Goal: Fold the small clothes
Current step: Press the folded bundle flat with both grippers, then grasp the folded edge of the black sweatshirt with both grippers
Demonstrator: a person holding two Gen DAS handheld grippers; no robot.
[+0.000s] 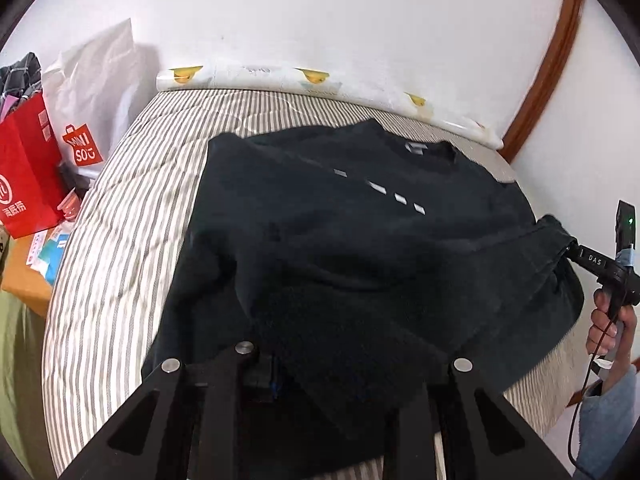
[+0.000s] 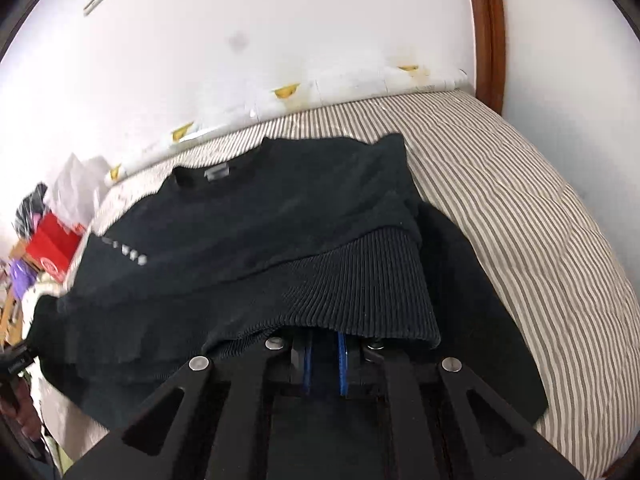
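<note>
Through the left wrist camera we are looking across a black sweatshirt (image 1: 360,248) that is lying spread on a striped bed cover (image 1: 120,248), its collar toward the white wall (image 1: 320,12). The left gripper (image 1: 316,384) is sitting at the near hem, and the dark cloth is draping over its tips, so we cannot tell whether its fingers are spread or pinching. Off to the right side, the right gripper (image 1: 570,250) is pressing together on the edge of the sweatshirt, with the person's right hand (image 1: 612,328) gripping its handle. Beside the bed on the left, a red shopping bag (image 1: 28,184) and a white Miniso bag (image 1: 92,92) are standing together.

Through the right wrist camera we are seeing the right gripper (image 2: 324,364) pushed under the ribbed hem (image 2: 360,288) of the sweatshirt, the cloth lying over its blue-edged fingers (image 2: 307,368). The fingers are standing close, with a narrow gap showing between them near the camera. The garment's body is stretching away toward the collar, and the striped cover is showing beyond it on the right.
</note>
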